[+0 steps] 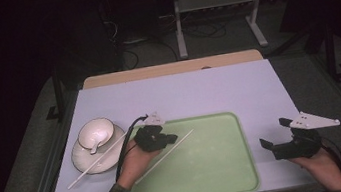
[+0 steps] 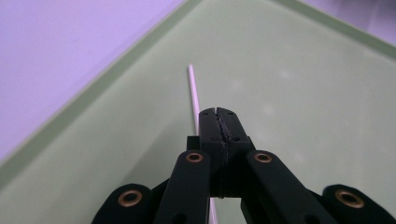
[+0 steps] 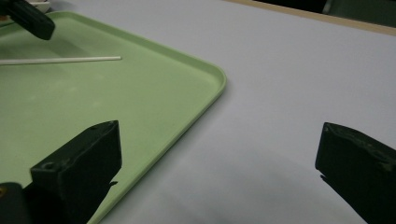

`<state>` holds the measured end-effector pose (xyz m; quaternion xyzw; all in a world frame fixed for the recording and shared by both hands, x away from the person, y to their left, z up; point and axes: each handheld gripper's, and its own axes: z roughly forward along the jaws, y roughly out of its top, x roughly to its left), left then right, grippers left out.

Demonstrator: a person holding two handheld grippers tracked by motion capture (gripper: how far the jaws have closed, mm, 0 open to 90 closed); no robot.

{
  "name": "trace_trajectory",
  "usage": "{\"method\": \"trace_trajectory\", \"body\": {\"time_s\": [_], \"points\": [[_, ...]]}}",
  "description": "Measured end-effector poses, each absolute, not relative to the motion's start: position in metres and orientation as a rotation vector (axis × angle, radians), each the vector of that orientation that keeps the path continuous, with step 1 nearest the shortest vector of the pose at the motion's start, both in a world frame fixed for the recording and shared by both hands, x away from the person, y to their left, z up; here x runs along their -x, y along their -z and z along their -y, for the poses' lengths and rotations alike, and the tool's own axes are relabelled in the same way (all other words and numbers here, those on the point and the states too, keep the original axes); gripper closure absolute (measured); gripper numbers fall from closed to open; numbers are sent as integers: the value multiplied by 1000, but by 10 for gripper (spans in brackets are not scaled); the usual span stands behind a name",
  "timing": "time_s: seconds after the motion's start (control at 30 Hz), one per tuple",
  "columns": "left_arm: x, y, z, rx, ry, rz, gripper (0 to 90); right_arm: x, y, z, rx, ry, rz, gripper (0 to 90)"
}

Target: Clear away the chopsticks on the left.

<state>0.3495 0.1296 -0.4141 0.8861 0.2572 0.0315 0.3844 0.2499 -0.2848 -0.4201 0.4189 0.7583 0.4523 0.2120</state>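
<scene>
Now the left tongs (image 2: 218, 112) clamp a thin, straight white chopstick (image 2: 193, 91).

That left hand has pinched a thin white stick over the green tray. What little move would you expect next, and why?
Probably lowering the chopstick flat onto the green tray and letting go. The left hand-held gripper is shut on it, its far end pointing out over the tray's bare floor. A matching chopstick lies across the plate beside the tray.

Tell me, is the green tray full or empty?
Nearly empty: the green tray has just a white chopstick over it, pinched by the left gripper.
</scene>
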Motion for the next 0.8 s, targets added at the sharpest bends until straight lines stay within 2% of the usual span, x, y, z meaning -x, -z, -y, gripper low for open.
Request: {"method": "trace_trajectory", "body": {"time_s": [0.4, 0.8], "points": [[-382, 423, -81, -2301, -52, -614, 898, -250, 419, 288, -1168, -1270, -2090, 0], [-393, 435, -67, -2324, -25, -617, 898, -250, 419, 289, -1168, -1274, -2087, 0]]}}
